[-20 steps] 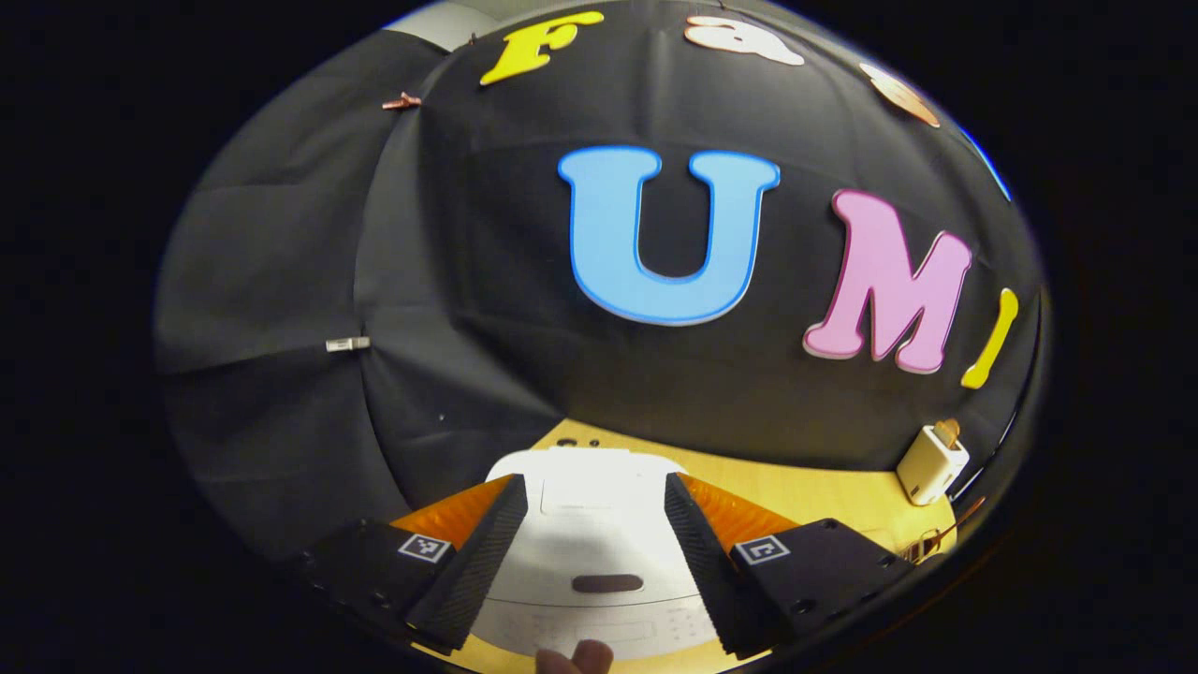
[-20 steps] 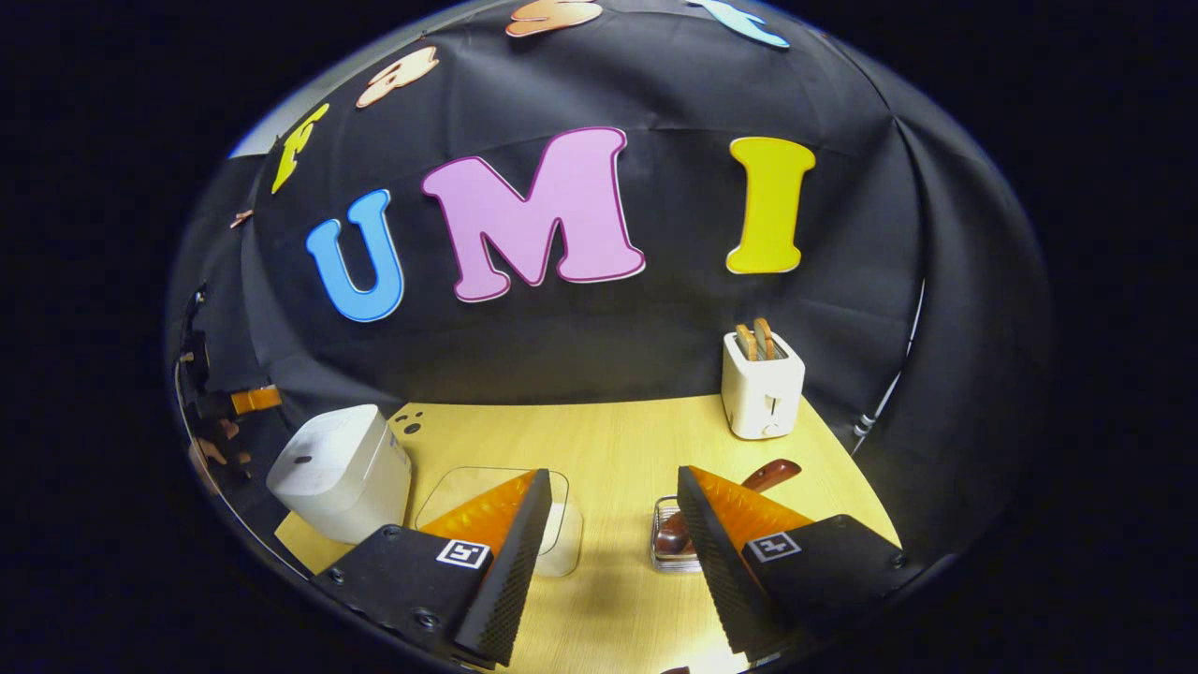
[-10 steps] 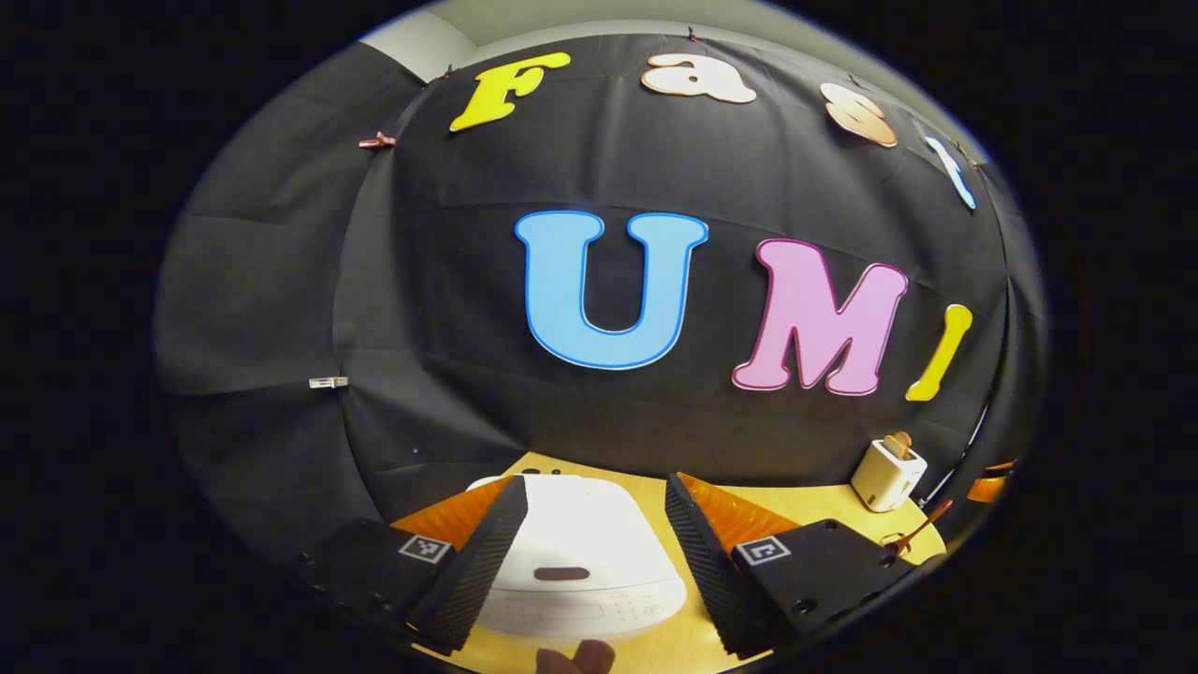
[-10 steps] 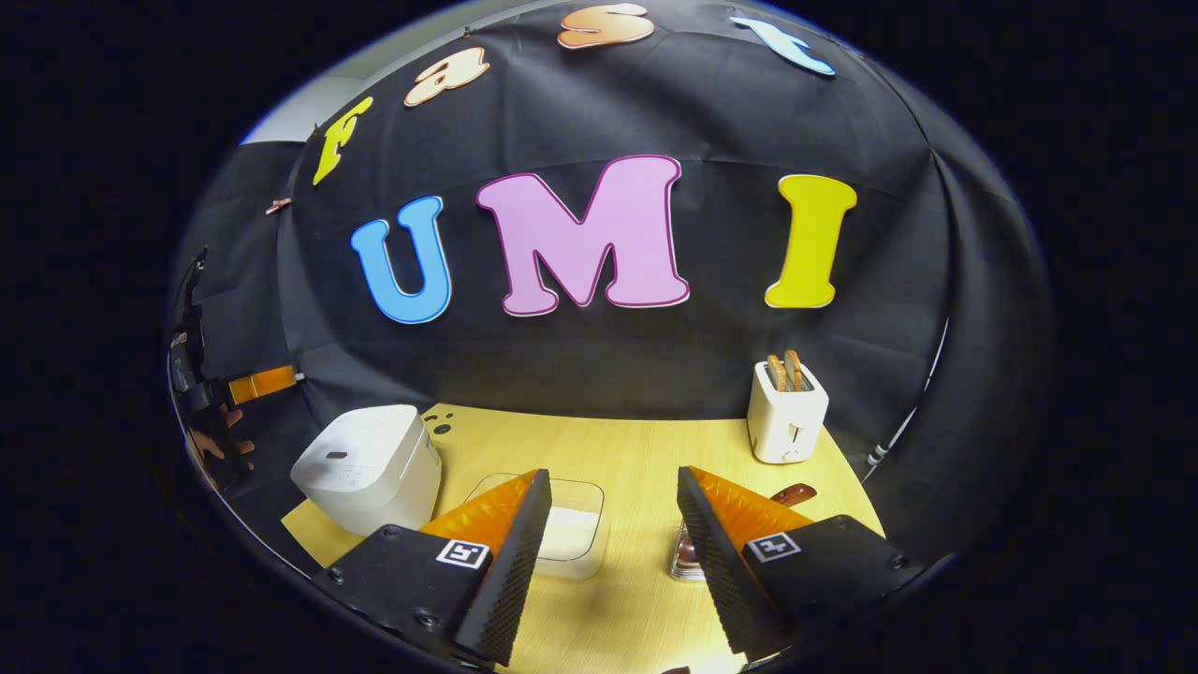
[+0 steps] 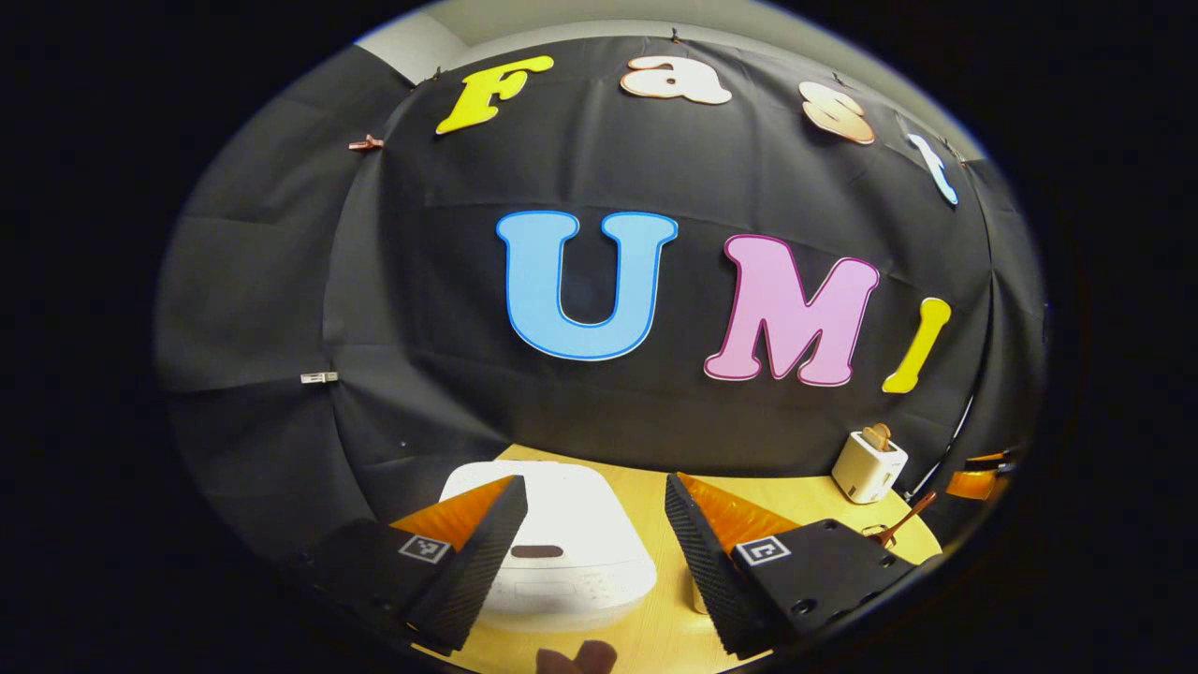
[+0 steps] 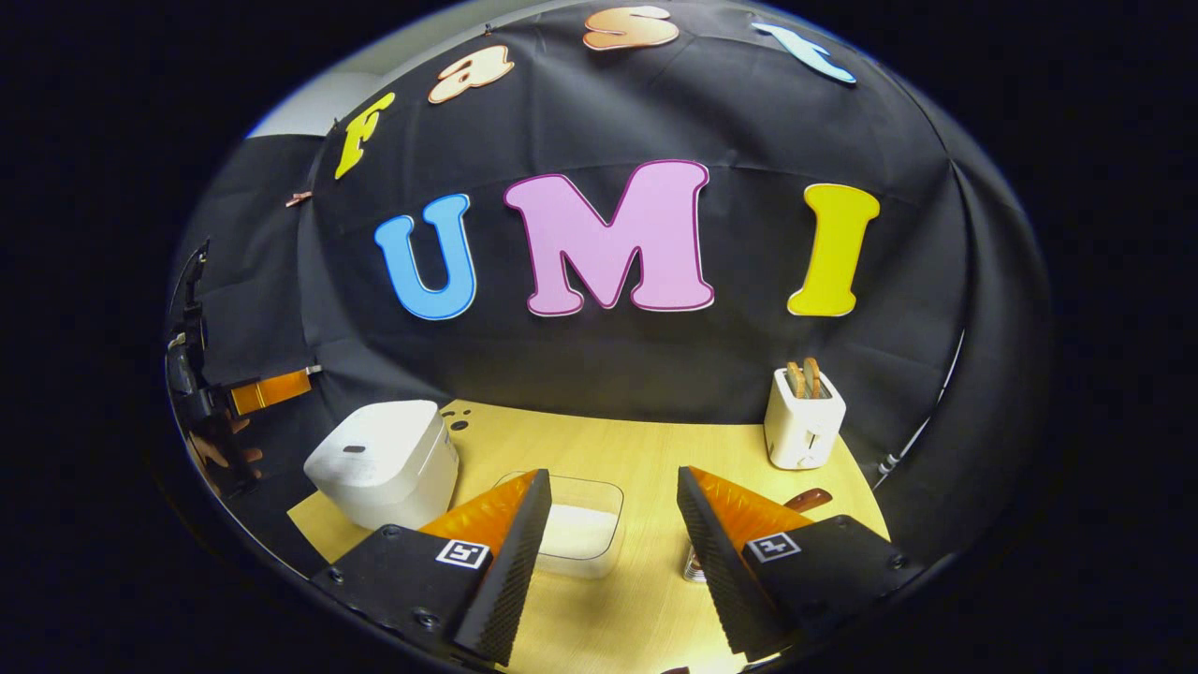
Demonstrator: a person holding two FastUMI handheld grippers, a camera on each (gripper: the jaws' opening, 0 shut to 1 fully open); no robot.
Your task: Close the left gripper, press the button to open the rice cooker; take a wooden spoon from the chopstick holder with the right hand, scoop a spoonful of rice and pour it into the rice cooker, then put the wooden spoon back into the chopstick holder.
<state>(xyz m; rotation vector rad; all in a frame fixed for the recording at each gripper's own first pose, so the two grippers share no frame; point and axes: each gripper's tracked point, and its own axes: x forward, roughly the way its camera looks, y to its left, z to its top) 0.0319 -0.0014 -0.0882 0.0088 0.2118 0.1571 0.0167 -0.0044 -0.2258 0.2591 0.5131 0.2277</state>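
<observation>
Rice [image 6: 578, 531] (right gripper view) beside closed rice cooker [image 6: 384, 461].

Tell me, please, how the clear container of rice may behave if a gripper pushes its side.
The clear container looks low and wide, so it would probably slide on the smooth wooden table rather than tip. Its walls look thin, so they may flex. The rice fills only the bottom, so it is likely fairly light.

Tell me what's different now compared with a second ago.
Both grippers pulled back from the table: the white rice cooker looks smaller and farther off in the left gripper view, and the clear rice container sits farther ahead in the right gripper view. Nothing was gripped or released. Both grippers remain open, the cooker lid closed, the white toaster unmoved.
</observation>
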